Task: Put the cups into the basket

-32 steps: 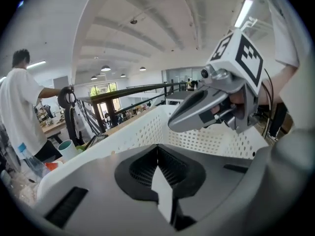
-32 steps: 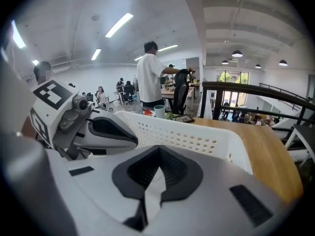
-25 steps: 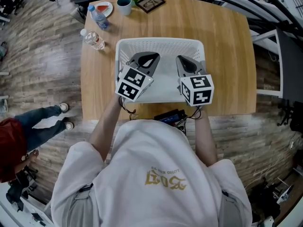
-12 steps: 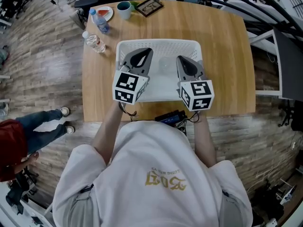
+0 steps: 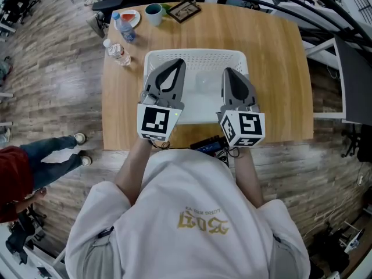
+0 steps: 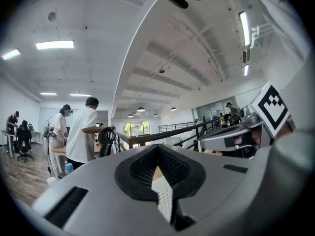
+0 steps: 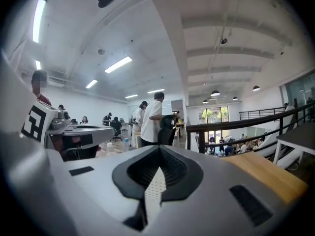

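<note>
Wooden rectangular tabletop [image 5: 279, 68] carries everything here. Well ahead of the left gripper [image 5: 176, 63] and off to its left stand a clear plastic water bottle [image 5: 118, 52] and a blue-labelled water bottle [image 5: 124, 28], with a white round plate [image 5: 131, 17] just past them. The left gripper hangs over the left half of the white perforated plastic basket [image 5: 197, 53]. In the left gripper view its jaws [image 6: 157, 146] are pressed together with nothing between them. The teal round cup [image 5: 153, 13] stands upright on the table far ahead of this gripper's tips, slightly to their left. It is outside the basket and well apart from its far rim. A dark-framed picture [image 5: 185, 8] lies just right of the cup. The right gripper [image 5: 229, 72] is beside the left one, over the basket's right half. In the right gripper view its jaws [image 7: 158, 149] also meet, holding nothing. No cup can be seen inside the basket.
</note>
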The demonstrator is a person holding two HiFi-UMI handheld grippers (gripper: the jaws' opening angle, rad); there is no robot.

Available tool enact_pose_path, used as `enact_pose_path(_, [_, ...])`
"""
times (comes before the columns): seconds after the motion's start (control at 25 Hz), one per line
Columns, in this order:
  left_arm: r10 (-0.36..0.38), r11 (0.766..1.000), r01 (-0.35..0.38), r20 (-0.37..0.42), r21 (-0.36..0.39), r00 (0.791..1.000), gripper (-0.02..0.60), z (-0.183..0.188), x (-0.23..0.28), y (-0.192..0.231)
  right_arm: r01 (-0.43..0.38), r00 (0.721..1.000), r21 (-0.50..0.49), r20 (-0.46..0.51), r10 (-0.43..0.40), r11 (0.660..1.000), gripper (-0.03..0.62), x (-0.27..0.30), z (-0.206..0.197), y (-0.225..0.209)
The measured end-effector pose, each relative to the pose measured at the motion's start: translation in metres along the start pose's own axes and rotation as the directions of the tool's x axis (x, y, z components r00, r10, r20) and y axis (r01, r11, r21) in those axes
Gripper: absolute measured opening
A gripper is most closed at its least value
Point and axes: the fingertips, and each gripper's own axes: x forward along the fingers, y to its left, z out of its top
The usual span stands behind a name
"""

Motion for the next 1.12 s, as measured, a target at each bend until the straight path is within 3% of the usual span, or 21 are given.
enact_pose_path(0.16, [0.018, 1.0, -0.018, 0.023, -0.013, 1.0, 0.008, 0.006, -0.006, 0.003, 0.008, 0.999, -0.005, 0.041, -0.007, 1.0, 0.011, -0.005, 0.009, 0.003])
enact_pose_path(1.12, [-0.007, 1.0, 0.007, -0.012, -0.003, 1.0, 0.008, -0.006, -0.002, 0.0, -0.033, 0.999, -0.024, 0.036, 0.034, 0.999, 0.009, -0.003, 0.007, 0.009])
